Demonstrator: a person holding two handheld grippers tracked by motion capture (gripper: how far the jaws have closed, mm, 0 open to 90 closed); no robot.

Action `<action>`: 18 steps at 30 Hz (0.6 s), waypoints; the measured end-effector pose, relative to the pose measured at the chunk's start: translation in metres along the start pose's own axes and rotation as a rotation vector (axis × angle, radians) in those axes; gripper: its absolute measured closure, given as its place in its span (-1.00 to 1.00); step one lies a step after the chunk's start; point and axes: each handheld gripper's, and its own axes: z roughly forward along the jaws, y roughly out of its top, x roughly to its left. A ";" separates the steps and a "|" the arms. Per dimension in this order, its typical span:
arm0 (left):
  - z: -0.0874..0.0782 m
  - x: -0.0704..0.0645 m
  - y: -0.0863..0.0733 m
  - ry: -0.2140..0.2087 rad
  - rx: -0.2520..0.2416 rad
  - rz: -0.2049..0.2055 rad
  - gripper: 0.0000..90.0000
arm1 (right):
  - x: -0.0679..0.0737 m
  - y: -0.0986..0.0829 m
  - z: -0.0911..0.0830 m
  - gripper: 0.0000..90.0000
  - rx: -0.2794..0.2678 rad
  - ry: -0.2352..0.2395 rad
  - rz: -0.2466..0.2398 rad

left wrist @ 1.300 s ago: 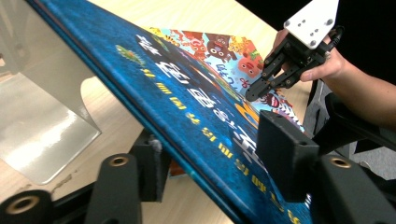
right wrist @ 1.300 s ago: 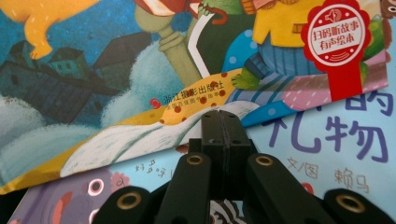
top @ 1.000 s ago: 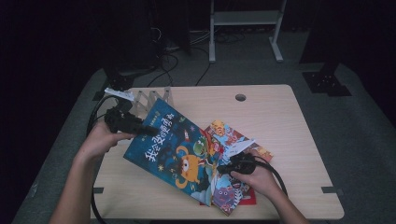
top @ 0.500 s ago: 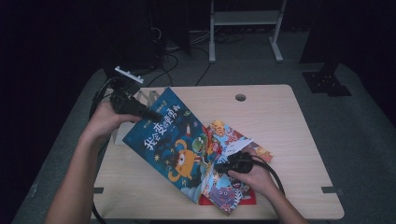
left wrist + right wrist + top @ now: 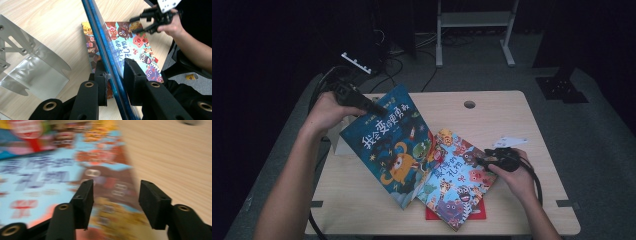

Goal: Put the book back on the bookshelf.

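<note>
Far left on the light wooden tabletop (image 5: pixel 522 125): a clear plastic book stand with bent metal wire supports (image 5: pixel 32 67), standing apart from the books. Next over, the left gripper (image 5: pixel 379 109) raised above the tabletop's left rear corner, fingers (image 5: pixel 101 82) pinching the top edge of a dark blue picture book with an orange one-eyed monster on its cover (image 5: pixel 394 145), seen edge-on between them in the left gripper view; left forearm stretched forward from the bottom edge, wrist lifted. Book tilted steeply, upper corner in the air, lower edge down near a light blue picture book crowded with cartoon animals (image 5: pixel 457 177), itself flat at centre over a red book (image 5: pixel 477 214) of which just a strip peeks out. At right, the right gripper (image 5: pixel 482 161) low over the light blue cover's right edge, fingers (image 5: pixel 83 195) spread with nothing between them, hand resting near the tabletop. Likely trouble from here: a thin pinch at one edge letting the heavy blue book swing or slip free, and its dragging lower edge pushing the flat book askew unless steadied from the right.
</note>
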 end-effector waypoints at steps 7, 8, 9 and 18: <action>-0.006 -0.014 0.016 0.016 0.037 0.033 0.73 | -0.049 -0.020 -0.013 -0.16 -0.018 -0.186 0.124; -0.007 -0.016 0.018 0.021 0.044 0.037 0.74 | -0.055 -0.023 -0.013 -0.20 -0.012 -0.207 0.135; -0.007 -0.018 0.020 0.024 0.048 0.039 0.75 | -0.060 -0.026 -0.013 -0.21 -0.009 -0.224 0.144; -0.010 -0.033 0.028 0.024 0.071 0.078 0.83 | -0.081 -0.041 -0.008 -0.29 0.038 -0.301 0.193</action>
